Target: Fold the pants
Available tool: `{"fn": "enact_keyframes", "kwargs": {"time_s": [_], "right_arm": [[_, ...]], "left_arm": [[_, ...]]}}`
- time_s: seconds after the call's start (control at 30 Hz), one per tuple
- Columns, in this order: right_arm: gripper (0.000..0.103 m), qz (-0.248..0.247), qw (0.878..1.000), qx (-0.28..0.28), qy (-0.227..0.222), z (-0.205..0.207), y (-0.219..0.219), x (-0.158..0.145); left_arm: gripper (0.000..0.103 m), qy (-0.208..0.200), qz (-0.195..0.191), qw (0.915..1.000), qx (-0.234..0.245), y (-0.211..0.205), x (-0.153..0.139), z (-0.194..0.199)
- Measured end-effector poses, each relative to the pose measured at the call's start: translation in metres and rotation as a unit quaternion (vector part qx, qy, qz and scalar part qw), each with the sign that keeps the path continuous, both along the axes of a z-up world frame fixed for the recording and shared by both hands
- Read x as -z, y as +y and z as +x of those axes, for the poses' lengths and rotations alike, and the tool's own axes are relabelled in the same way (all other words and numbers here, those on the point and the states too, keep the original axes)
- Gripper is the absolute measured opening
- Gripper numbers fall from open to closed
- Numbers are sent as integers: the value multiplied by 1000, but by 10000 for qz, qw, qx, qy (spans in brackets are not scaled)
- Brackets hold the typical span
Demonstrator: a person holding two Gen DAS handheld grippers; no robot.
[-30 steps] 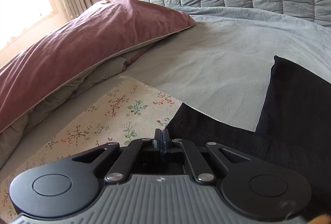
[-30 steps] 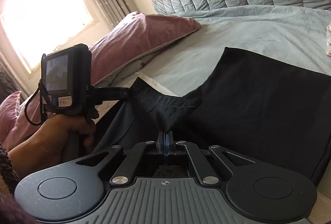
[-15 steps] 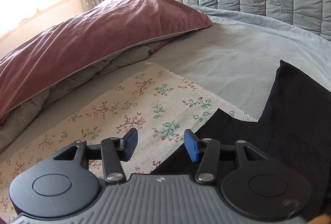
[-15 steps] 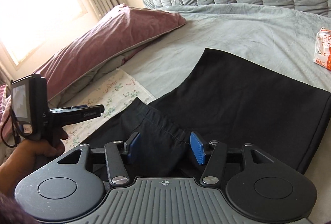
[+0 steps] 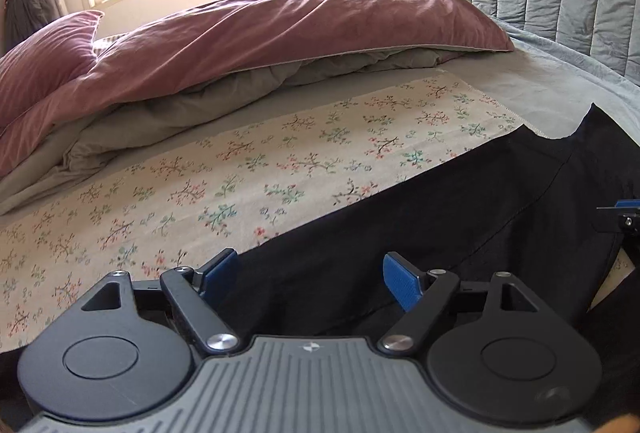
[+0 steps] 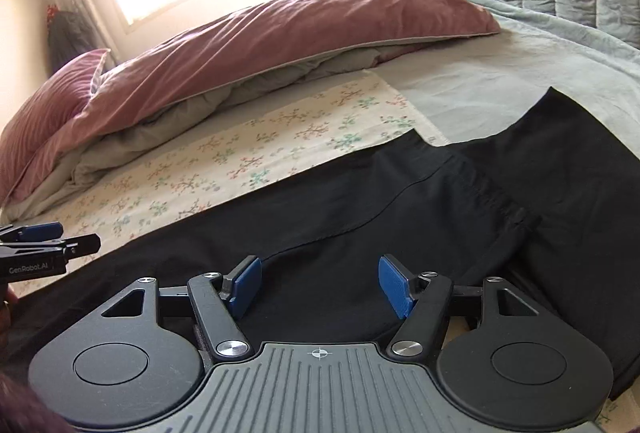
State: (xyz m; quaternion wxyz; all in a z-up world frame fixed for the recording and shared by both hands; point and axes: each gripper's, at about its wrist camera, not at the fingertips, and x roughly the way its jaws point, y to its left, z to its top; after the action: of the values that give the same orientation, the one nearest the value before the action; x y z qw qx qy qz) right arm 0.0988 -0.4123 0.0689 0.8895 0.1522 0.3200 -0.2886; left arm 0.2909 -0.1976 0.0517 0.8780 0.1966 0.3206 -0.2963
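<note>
Floral sheet (image 5: 280,169) bears black pants (image 6: 400,217); both grippers' jaws, just opened, stand apart, gripping nothing.

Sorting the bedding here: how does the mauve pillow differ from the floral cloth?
The mauve pillow is plain and puffy; the floral cloth is cream, flower-printed and flat. The pillow lies clear of the black pants; the cloth runs under their edge. Both rest on the bed.

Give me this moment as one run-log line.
pants: flat on bed, partly folded | left gripper: jaws just opening, empty | right gripper: jaws just opening, empty, over pants
</note>
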Motion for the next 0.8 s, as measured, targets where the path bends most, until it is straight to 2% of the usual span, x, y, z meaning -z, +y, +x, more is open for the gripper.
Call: {"fn": "enact_keyframes", "kwargs": {"time_s": [0.13,0.23,0.3,0.33,0.43,0.6,0.67,0.73,0.8], "right_arm": [[66,-54,9976,-665,179,38,32,29],[66,-87,9932,-1086,399,57,51,59],[66,-14,9899,-1158,815,63,56,78],[66,-208,9874,-1261,929,61,62,84],[71,-882,9735,-1649,1315,53,80,87],[72,-632,9778,-1452,1373,19,66,78],[72,-662,9781,-1354,1436,7,64,74],[73,-743,9776,-1277,1502,0,67,68],[73,-850,9776,-1220,1489,-3,75,60]], "left_arm": [[90,348,161,9984,-410,50,32,-10],[90,419,280,9964,-681,87,52,-22],[92,468,67,9954,-839,116,61,-31],[95,497,-122,9946,-898,129,63,-35],[95,488,-440,9941,-860,157,67,-50],[99,375,-331,9974,-510,180,66,-76],[100,500,-328,9974,-405,190,62,-82],[100,670,-424,9959,-424,204,56,-84],[100,628,-604,9947,-550,217,48,-82]]}}
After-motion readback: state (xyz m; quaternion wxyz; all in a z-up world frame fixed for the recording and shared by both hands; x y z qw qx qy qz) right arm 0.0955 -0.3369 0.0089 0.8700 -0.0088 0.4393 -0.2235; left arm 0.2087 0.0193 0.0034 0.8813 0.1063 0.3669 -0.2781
